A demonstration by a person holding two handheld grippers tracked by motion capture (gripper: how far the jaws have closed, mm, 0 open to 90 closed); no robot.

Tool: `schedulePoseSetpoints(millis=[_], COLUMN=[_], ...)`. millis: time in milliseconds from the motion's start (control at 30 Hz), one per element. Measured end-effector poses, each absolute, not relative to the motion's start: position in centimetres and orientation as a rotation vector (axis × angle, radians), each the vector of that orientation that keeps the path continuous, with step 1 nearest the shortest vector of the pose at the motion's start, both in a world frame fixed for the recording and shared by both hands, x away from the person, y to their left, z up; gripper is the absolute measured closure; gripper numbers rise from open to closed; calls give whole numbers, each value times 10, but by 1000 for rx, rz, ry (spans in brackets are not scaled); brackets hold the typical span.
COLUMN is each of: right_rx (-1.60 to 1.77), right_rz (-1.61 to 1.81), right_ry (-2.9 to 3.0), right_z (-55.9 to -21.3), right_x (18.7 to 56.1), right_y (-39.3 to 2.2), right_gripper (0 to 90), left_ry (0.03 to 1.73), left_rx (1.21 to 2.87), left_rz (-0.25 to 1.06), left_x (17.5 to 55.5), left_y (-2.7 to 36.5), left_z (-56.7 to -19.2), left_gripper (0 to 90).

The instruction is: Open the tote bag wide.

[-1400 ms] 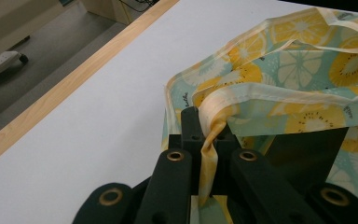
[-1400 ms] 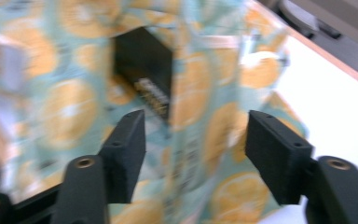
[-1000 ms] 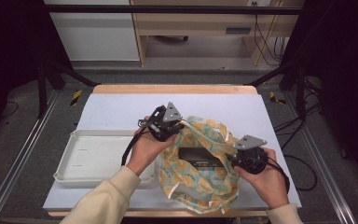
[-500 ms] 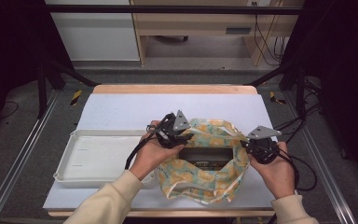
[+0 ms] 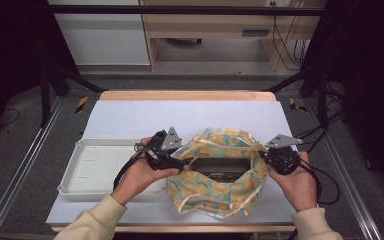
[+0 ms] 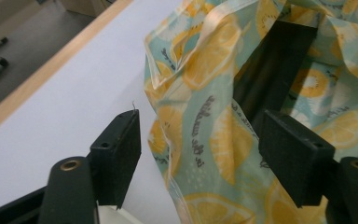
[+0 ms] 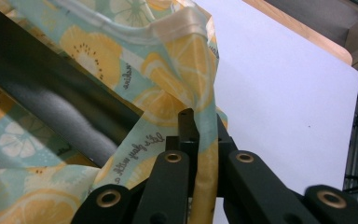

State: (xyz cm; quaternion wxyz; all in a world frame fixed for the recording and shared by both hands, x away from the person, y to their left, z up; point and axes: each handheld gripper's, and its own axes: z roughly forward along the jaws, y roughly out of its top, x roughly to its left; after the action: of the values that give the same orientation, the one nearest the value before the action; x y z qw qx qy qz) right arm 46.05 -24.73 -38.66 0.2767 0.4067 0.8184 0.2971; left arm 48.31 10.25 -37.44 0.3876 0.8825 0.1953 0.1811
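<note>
Fabric of the lemon-print bag [image 5: 215, 190] lies at lower centre of the high view, its mouth spread wide, long axis running left to right across the white mat [image 5: 195, 117]; inside it sits a dark flat box [image 5: 220, 166], lengthwise along the same axis; the left gripper [image 5: 172, 157] is at the bag's left rim, its jaws having just been opening, now standing well apart with the rim fold [image 6: 186, 107] loose between the pads and not pressed; the right gripper [image 5: 266, 156] at the right rim is clamped on the bag's edge [image 7: 205, 140]; so the left rim is the free one, just beside the left pads; further left lies a white tray [image 5: 80, 187] with nothing visible in it.
</note>
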Motion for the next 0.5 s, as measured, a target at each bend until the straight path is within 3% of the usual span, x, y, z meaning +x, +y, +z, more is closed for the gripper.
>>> schedulePoseSetpoints(millis=[133, 200, 367, 500], right_rx=[1099, 1099, 1090, 1098], right_rz=[798, 800, 802, 812], right_ry=[2196, 2196, 2198, 2189], right_z=[-386, -385, -384, -384], right_x=[461, 460, 458, 456], right_y=[-248, -248, -249, -253], right_gripper=[889, 890, 882, 831], left_ry=[473, 462, 479, 507], left_rx=[2261, 2307, 2358, 2339], left_rz=[445, 449, 502, 494], left_x=[483, 484, 487, 491], left_y=[95, 90, 83, 76], left_z=[-380, -384, -388, -385], left_gripper=[269, 314, 683, 846])
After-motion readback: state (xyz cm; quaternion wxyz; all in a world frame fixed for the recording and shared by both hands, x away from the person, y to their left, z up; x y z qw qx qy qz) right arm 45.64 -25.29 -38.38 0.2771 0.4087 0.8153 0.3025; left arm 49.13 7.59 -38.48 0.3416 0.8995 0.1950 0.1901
